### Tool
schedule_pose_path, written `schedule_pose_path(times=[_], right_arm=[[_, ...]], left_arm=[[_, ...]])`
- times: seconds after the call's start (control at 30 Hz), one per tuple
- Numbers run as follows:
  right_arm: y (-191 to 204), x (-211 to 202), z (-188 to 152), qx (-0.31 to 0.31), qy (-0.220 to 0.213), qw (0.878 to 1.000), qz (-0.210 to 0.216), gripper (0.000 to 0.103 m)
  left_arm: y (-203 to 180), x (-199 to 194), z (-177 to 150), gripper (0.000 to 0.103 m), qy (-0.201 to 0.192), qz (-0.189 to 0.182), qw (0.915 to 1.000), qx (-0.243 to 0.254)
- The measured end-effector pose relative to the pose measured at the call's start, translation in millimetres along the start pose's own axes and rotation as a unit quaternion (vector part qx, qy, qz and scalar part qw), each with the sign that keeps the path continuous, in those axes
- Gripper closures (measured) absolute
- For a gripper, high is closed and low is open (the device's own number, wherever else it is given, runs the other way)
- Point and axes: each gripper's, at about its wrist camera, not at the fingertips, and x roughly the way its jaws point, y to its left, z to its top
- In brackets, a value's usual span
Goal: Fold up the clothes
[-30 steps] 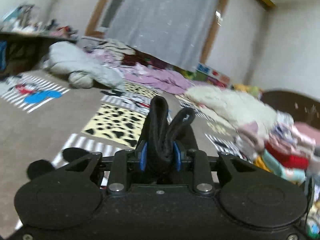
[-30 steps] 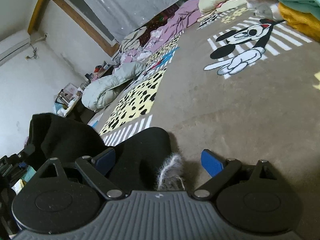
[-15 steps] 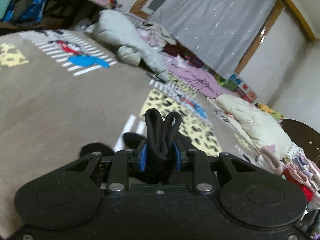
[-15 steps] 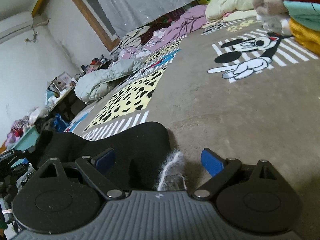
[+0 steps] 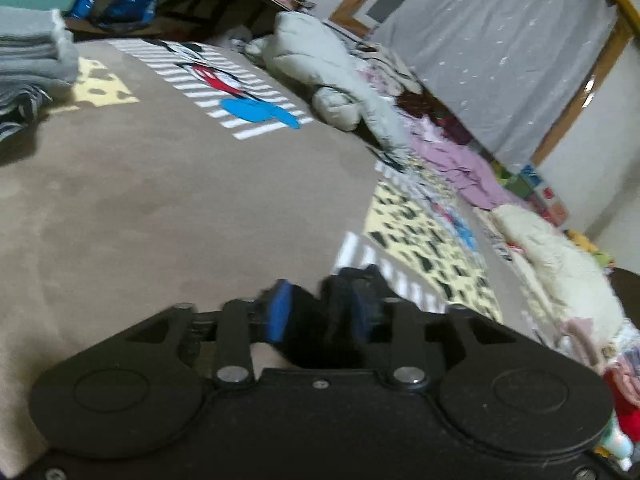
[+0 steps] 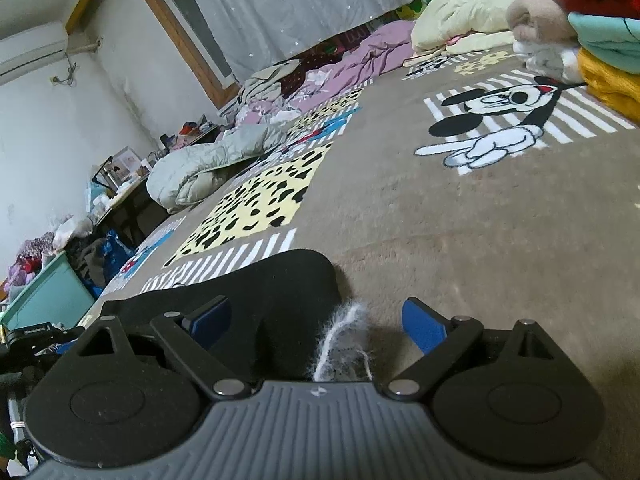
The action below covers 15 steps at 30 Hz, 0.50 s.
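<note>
The right gripper (image 6: 316,316) stands wide apart over a black garment (image 6: 280,292) on the brown carpet (image 6: 460,224).

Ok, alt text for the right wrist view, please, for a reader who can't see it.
The right claw hangs open low over a brown carpet, its blue pads either side of a black garment with a white fuzzy tuft at its edge. Beyond lie a cartoon mouse print, a leopard-spot patch and piles of bedding and clothes below a grey curtain.

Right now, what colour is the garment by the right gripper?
Black garment, with a fuzzy grey-white trim; clearest in the right wrist view.
</note>
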Motion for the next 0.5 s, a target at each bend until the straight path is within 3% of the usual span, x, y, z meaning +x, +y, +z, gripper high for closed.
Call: schedule_pose_path(times=[0.1, 0.17, 0.2, 0.23, 0.3, 0.33, 0.4, 0.5], right_arm=[[-2.1, -3.3, 2.4, 0.012, -0.008, 1.0, -0.004, 0.013], [-6.4, -5.5, 4.7, 0.027, -0.015, 1.0, -0.004, 0.014], [-9.2, -6.1, 5.8, 0.036, -0.017, 0.999, -0.003, 0.014], [-11.6, -5.5, 6.5, 0.043, -0.015, 0.999, -0.004, 0.015], [-9.2, -1.3, 5.6, 0.034, -0.003, 0.999, -0.001, 0.017], [-7.1, 1.0, 5.0, 0.026, 0.003, 1.0, 0.001, 0.021], [6.5, 7.2, 1.8, -0.016, 0.019, 1.0, 0.008, 0.064], [27.8, 3.6, -0.1, -0.078, -0.002, 0.997, -0.003, 0.073]], left_arm=[[-2.3, 4.7, -4.5, 0.037, 0.022, -0.026, 0.9994, -0.01], [-9.8, 9.9, -10.1, 0.037, 0.032, -0.009, 0.9993, 0.02], [-14.1, 13.4, -13.9, 0.04, 0.038, 0.001, 0.9984, 0.041], [-18.1, 16.3, -17.5, 0.063, 0.045, 0.005, 0.9973, 0.057], [-24.4, 19.7, -23.4, 0.067, 0.047, 0.025, 0.9949, 0.086], [-24.4, 19.4, -23.8, 0.069, 0.044, 0.026, 0.9947, 0.089], [-22.3, 17.0, -22.0, 0.071, 0.038, 0.021, 0.9956, 0.082], [-21.6, 13.6, -20.9, 0.072, 0.033, 0.011, 0.9964, 0.077]])
